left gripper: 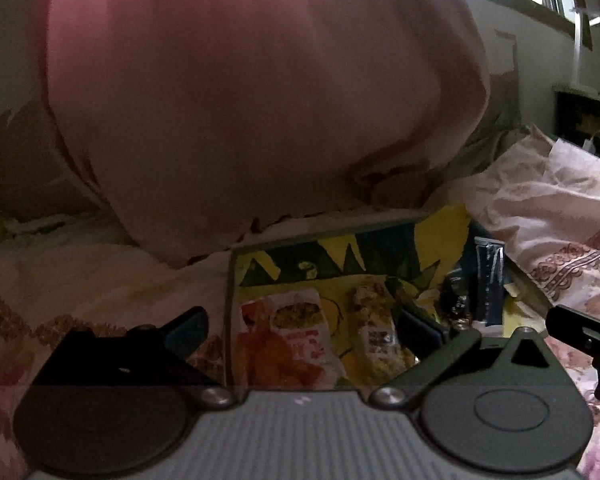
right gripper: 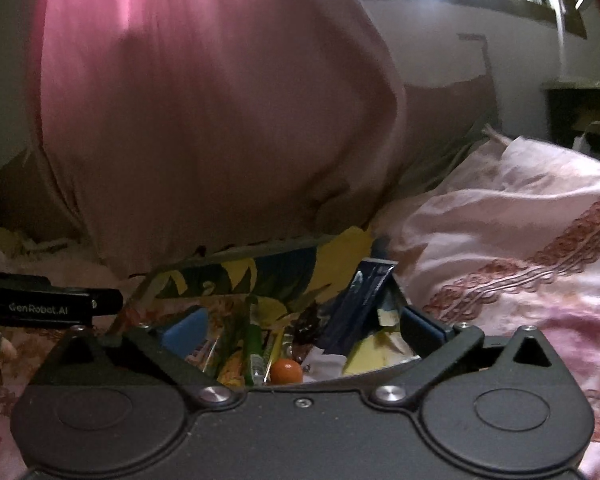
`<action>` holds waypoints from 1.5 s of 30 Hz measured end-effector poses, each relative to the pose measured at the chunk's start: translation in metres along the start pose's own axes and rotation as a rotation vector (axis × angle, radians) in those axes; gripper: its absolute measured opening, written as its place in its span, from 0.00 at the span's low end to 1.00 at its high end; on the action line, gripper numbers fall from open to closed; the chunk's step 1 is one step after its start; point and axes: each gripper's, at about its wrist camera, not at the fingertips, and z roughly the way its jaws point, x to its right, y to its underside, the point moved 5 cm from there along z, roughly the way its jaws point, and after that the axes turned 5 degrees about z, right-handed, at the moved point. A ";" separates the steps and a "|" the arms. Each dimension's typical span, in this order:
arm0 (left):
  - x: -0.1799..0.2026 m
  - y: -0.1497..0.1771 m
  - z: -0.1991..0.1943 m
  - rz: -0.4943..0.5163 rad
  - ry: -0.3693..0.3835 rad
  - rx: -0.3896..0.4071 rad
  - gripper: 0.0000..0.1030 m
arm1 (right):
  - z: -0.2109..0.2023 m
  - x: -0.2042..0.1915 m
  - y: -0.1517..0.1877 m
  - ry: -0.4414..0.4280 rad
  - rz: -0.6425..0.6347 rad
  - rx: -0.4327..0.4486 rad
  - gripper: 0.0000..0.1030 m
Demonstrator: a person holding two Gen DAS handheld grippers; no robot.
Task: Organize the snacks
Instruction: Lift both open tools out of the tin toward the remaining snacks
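A yellow patterned tray [left gripper: 340, 252] lies on a bed. In the left wrist view it holds an orange-and-white snack packet [left gripper: 288, 332], a slim snack bar [left gripper: 374, 334] and a dark blue tube [left gripper: 489, 284]. My left gripper [left gripper: 300, 332] is open and empty just above the packet. In the right wrist view the tray [right gripper: 340, 248] holds the blue tube [right gripper: 360, 300], a green stick packet [right gripper: 255, 354], an orange ball-shaped sweet [right gripper: 286, 372] and other wrappers. My right gripper [right gripper: 300, 332] is open and empty over them.
A large pink pillow [left gripper: 240, 100] leans over the far edge of the tray. Pink floral bedding [right gripper: 520, 240] rises on the right. The other gripper shows at the right edge of the left wrist view [left gripper: 580, 328] and at the left edge of the right wrist view [right gripper: 40, 306].
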 end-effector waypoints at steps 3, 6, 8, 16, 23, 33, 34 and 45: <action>0.004 0.009 -0.015 -0.020 0.009 -0.003 1.00 | -0.020 -0.001 0.001 0.020 -0.032 0.010 0.99; 0.007 0.022 -0.031 -0.048 0.020 -0.005 1.00 | -0.041 -0.002 0.006 0.036 -0.049 0.017 0.99; 0.010 0.033 -0.041 -0.064 0.029 -0.016 1.00 | -0.054 -0.003 0.010 0.043 -0.049 0.013 0.99; 0.015 0.077 -0.076 -0.067 0.048 -0.070 1.00 | -0.103 -0.005 0.033 0.092 -0.025 -0.028 0.99; 0.010 0.109 -0.099 -0.083 0.058 -0.108 1.00 | -0.134 -0.010 0.063 0.152 -0.037 -0.091 0.99; 0.002 0.132 -0.124 -0.055 0.056 -0.124 1.00 | -0.155 -0.024 0.092 0.218 -0.033 -0.156 0.99; 0.002 0.135 -0.126 -0.054 0.056 -0.126 1.00 | -0.155 -0.026 0.093 0.220 -0.039 -0.162 0.99; -0.008 0.157 -0.132 -0.058 0.044 -0.162 1.00 | -0.149 -0.034 0.112 0.207 -0.061 -0.265 0.99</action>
